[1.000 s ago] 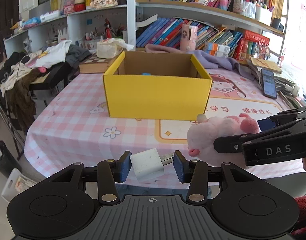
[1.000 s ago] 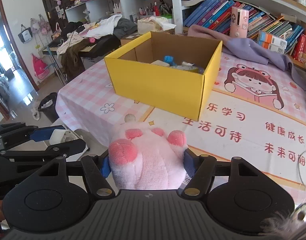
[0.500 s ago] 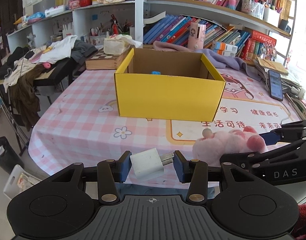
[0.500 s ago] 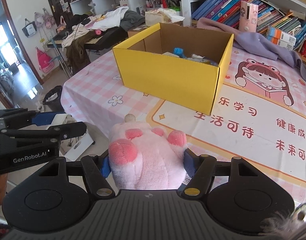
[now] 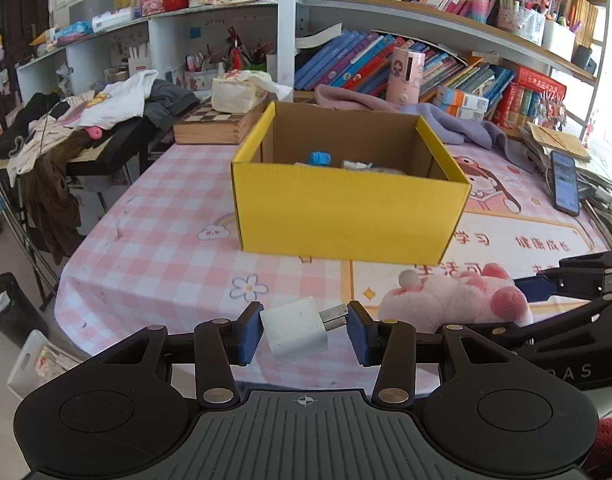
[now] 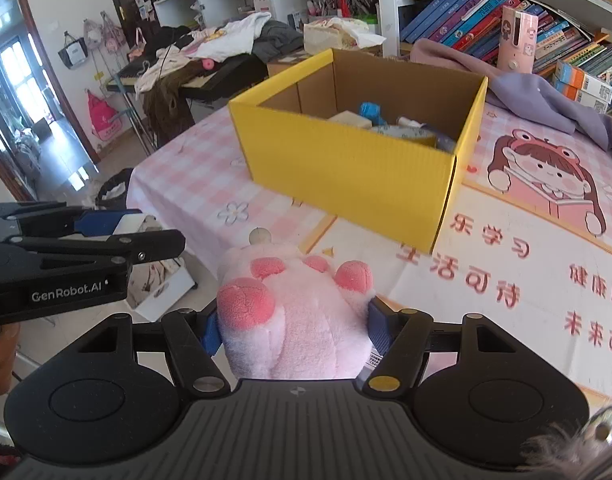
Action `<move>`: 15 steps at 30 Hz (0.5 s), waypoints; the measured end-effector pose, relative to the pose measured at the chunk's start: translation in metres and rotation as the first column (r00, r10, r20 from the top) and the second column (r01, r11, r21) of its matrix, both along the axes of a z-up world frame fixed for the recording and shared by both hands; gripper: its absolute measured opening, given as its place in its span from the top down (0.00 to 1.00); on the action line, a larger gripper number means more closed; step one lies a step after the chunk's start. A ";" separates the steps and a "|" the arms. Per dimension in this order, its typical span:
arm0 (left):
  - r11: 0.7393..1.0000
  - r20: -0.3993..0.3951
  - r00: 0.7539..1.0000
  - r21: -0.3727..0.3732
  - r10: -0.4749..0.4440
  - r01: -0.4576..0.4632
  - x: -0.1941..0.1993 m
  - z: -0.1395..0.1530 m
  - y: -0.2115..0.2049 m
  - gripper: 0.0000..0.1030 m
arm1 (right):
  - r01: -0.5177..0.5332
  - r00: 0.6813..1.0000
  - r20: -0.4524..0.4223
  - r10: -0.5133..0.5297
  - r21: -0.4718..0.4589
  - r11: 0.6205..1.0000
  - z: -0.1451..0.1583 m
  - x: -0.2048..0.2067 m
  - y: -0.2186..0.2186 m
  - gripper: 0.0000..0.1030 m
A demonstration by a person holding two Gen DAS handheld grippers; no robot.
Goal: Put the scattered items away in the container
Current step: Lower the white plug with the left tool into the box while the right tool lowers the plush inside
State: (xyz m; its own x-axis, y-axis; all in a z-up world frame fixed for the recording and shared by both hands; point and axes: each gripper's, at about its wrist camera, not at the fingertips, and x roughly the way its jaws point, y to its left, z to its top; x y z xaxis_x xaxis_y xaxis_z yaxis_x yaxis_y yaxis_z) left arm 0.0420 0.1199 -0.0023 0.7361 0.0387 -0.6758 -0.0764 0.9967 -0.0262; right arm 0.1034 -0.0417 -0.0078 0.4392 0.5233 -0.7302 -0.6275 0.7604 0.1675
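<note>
On the pink checked tablecloth (image 5: 157, 240) one yellow box (image 5: 346, 212) is sitting open, and two claws are hovering just short of its near side. Inside the box a blue item (image 5: 319, 157) and a few pale things are showing over the near wall (too low in there to count or name). Left claw (image 5: 304, 330) is gripping one white charger (image 5: 293, 330), its blue pads pressing the block on one side and the metal prongs on the other, over the table's near edge. Right claw (image 6: 293, 326) is clamping one pink plush paw (image 6: 293, 312), fluffy with darker pink toe pads, above the table just before the box's corner.
</note>
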 end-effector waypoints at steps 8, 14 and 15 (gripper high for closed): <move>1.000 0.061 0.998 0.021 -0.016 0.015 0.042 0.023 0.000 0.58 | -0.004 0.997 0.080 -0.001 0.062 0.998 0.020 0.040 0.004 0.37; 0.999 0.105 0.994 0.029 -0.024 0.021 0.072 0.038 -0.003 0.58 | 0.000 0.985 0.170 -0.021 0.125 0.992 0.044 0.071 -0.001 0.37; 0.999 0.109 0.994 0.032 -0.025 0.022 0.078 0.039 -0.003 0.58 | 0.003 0.984 0.178 -0.026 0.131 0.991 0.047 0.077 -0.002 0.37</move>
